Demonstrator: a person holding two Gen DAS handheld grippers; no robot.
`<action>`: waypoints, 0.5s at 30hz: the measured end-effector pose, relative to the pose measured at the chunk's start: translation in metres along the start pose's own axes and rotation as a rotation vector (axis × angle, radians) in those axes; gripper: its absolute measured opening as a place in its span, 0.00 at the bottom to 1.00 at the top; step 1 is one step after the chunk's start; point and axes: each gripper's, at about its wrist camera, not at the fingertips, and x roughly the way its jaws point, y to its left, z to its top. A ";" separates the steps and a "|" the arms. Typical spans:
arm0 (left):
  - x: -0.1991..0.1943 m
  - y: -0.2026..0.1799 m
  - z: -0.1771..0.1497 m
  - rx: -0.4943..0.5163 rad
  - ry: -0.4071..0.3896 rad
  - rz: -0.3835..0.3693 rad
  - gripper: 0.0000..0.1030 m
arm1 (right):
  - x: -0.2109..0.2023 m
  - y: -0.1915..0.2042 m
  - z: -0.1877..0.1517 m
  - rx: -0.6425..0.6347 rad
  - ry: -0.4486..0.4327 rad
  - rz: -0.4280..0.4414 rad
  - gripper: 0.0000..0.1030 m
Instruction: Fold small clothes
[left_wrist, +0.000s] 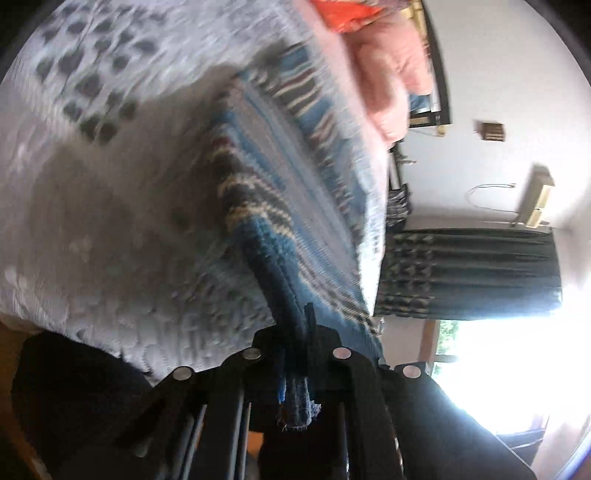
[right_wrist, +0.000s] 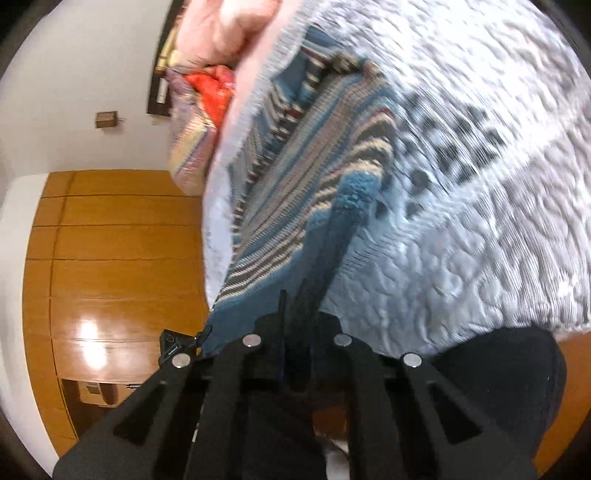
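A small blue knitted garment (left_wrist: 266, 184) with cream, grey and dark red stripes lies stretched over a white quilted bedspread (left_wrist: 110, 229). My left gripper (left_wrist: 301, 325) is shut on its dark blue hem, and a frayed end of the cloth hangs out behind the fingers. In the right wrist view the same striped garment (right_wrist: 314, 177) runs up from my right gripper (right_wrist: 299, 306), which is shut on another blue edge of it. Both views are tilted and blurred by motion.
The bedspread (right_wrist: 480, 184) carries a patch of dark dots. Pink bedding (left_wrist: 391, 74) and a red cloth (right_wrist: 210, 88) lie at the far edge. Wooden wardrobe doors (right_wrist: 122, 258) stand on one side, a dark curtain (left_wrist: 469, 273) and a bright window (left_wrist: 517, 369) on the other.
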 end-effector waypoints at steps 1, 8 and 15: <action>-0.003 -0.008 0.003 0.011 -0.009 -0.009 0.07 | -0.004 0.003 0.002 -0.009 -0.003 0.004 0.06; -0.004 -0.052 0.036 0.040 -0.052 -0.046 0.07 | -0.015 0.037 0.039 -0.057 -0.038 0.030 0.06; 0.020 -0.073 0.094 0.044 -0.055 0.002 0.07 | 0.008 0.059 0.107 -0.089 -0.039 -0.002 0.06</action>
